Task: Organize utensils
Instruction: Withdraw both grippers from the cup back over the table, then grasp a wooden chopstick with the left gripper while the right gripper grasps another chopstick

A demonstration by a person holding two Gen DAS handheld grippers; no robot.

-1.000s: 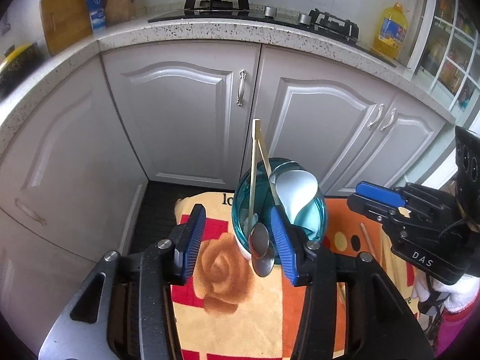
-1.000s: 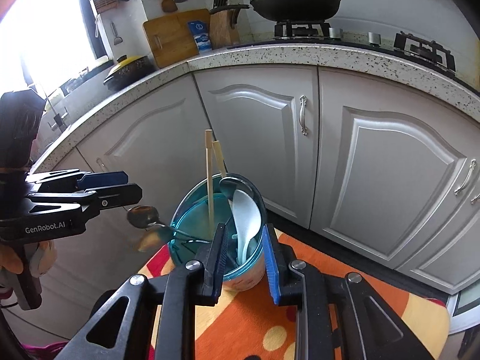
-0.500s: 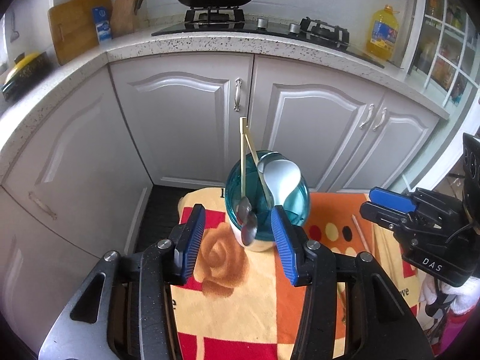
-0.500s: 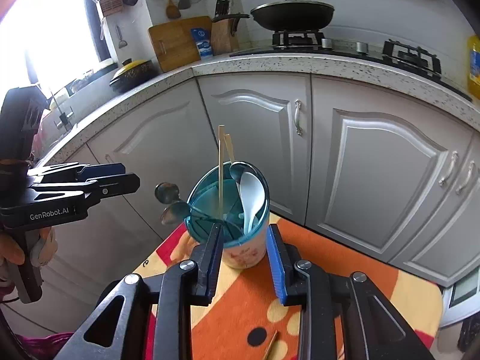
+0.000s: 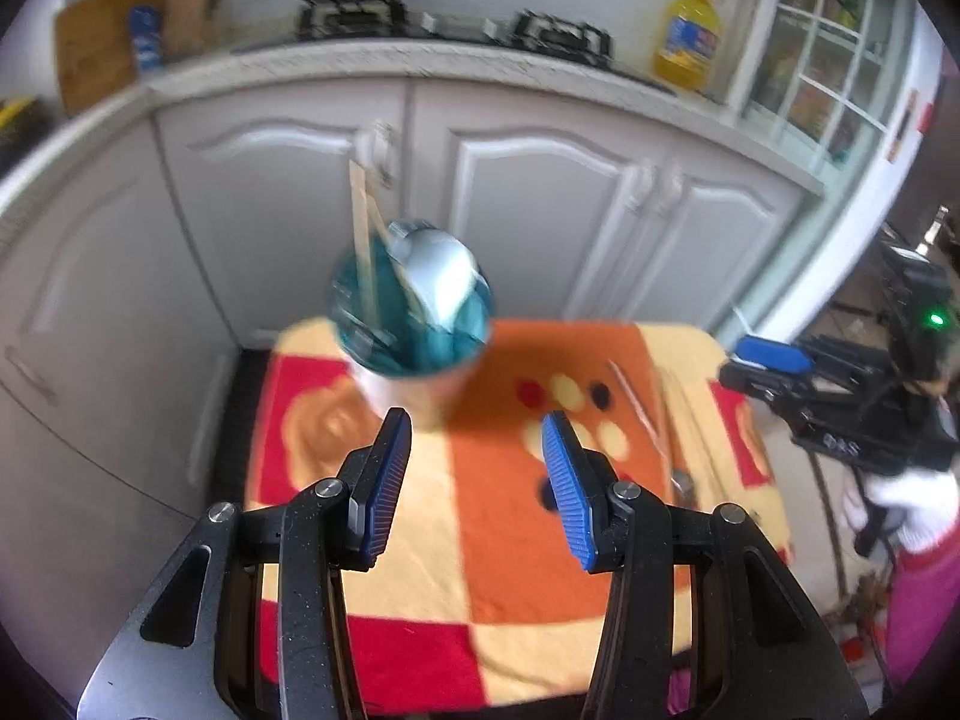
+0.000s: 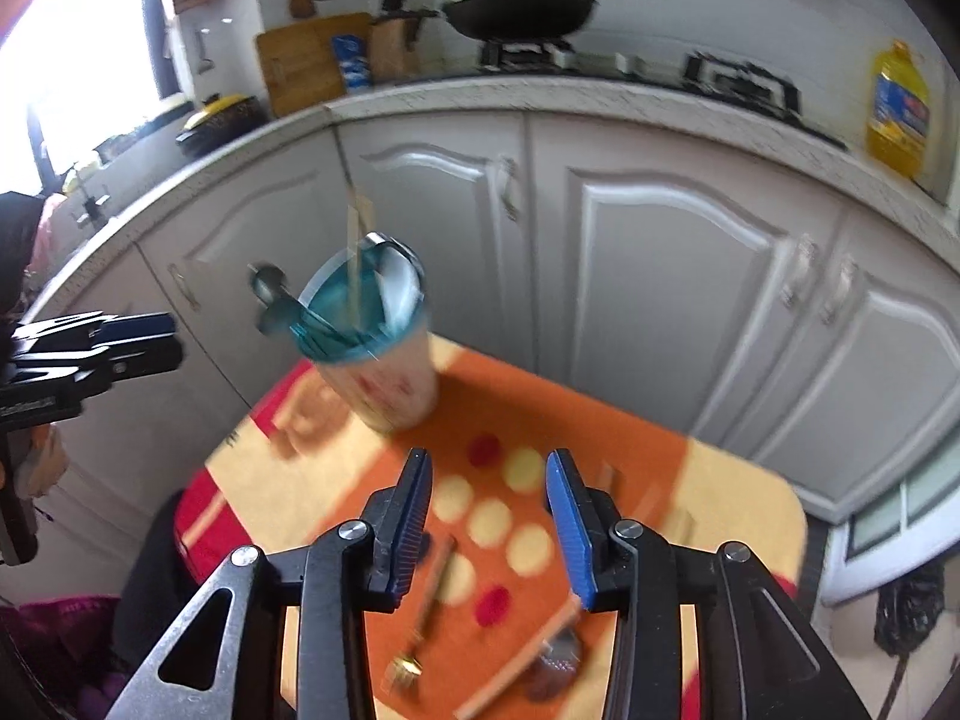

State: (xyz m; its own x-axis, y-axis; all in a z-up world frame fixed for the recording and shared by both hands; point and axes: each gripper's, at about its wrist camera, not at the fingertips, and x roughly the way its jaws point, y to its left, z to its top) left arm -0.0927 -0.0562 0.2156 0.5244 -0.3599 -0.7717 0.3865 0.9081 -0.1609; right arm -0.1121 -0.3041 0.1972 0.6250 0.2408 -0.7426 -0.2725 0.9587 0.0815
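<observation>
Clearly the loose fork is the right claw's business: it lies on the patterned cloth just below and between that claw's spread, empty fingers, long axis running away from the camera, tines nearest. A chopstick lies slantwise beside it, close enough to crowd a pinch. The cup holding spoons and chopsticks stands further off, toward the left. The left claw, also spread and empty, hovers near the cup, well apart from the fork.
</observation>
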